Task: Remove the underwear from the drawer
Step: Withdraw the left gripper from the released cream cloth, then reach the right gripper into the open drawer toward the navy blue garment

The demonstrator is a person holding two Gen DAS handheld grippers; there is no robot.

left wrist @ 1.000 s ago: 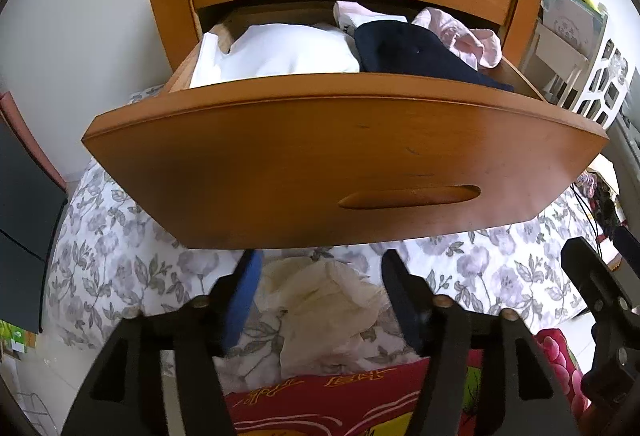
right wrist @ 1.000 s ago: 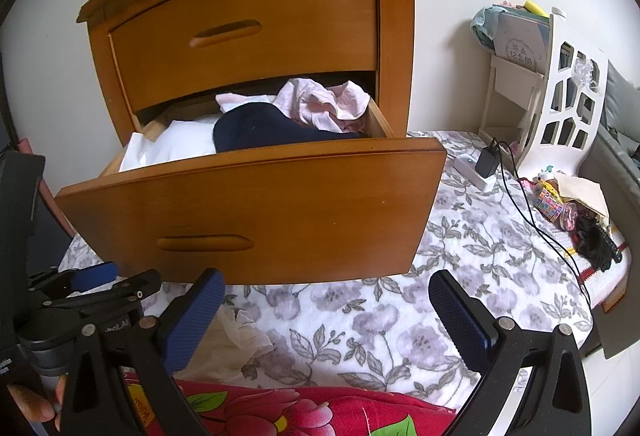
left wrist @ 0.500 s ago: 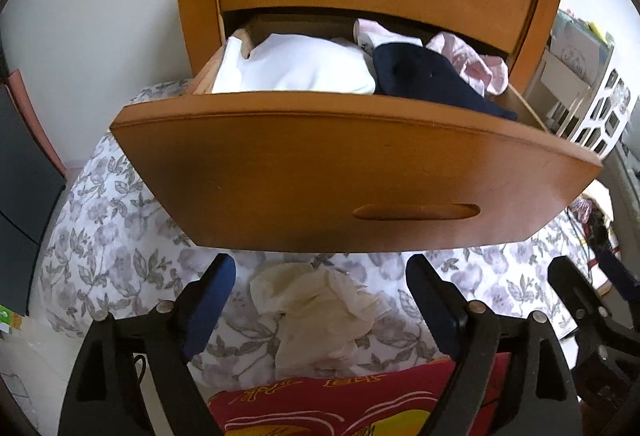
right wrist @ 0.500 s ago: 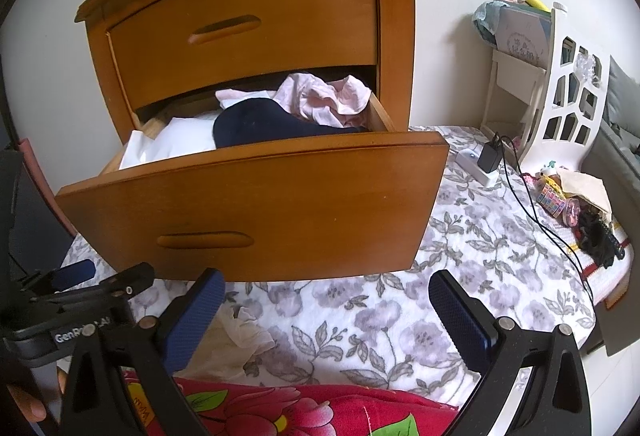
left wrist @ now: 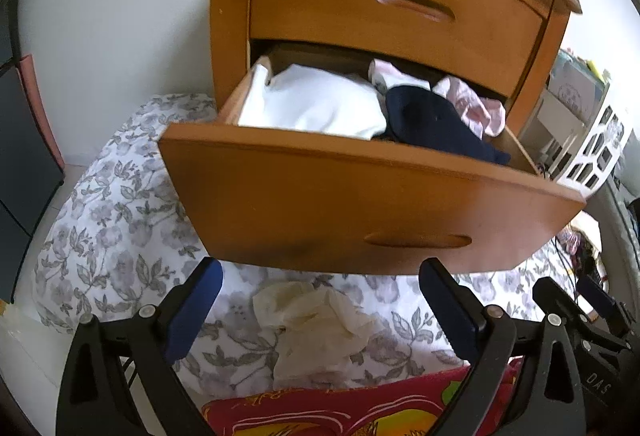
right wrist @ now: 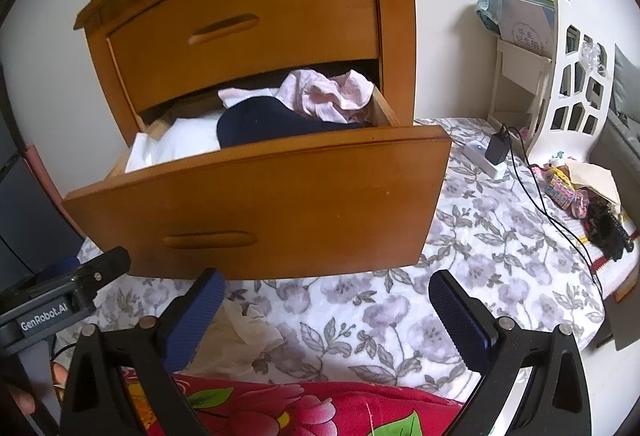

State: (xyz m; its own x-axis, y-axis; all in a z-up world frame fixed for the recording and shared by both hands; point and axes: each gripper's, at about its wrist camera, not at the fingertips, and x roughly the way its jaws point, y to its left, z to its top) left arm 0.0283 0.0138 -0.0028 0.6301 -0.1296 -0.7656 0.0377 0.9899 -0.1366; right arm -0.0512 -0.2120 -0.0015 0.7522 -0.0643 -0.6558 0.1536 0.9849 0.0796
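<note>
The lower drawer (left wrist: 360, 196) (right wrist: 280, 188) of a wooden nightstand stands pulled out over the bed. Inside lie a white folded garment (left wrist: 316, 102) (right wrist: 180, 142), a navy piece (left wrist: 432, 120) (right wrist: 264, 120) and pink underwear (left wrist: 472, 106) (right wrist: 328, 92). A cream undergarment (left wrist: 316, 320) (right wrist: 236, 336) lies crumpled on the floral sheet below the drawer front. My left gripper (left wrist: 320, 316) hangs open just above that cream piece, holding nothing. My right gripper (right wrist: 326, 316) is open and empty over the sheet, to the right of the cream piece.
The shut upper drawer (right wrist: 248, 28) sits above. A floral bedsheet (right wrist: 480, 236) covers the bed, with a red flowered blanket (right wrist: 304, 408) at the near edge. A power strip with charger and cable (right wrist: 496, 152), a white rack (right wrist: 560, 88) and small items (right wrist: 580, 196) sit at right.
My left gripper has opened wider and risen, pulling back from the cream undergarment left on the sheet; more of the drawer's contents show. The right gripper has barely moved.
</note>
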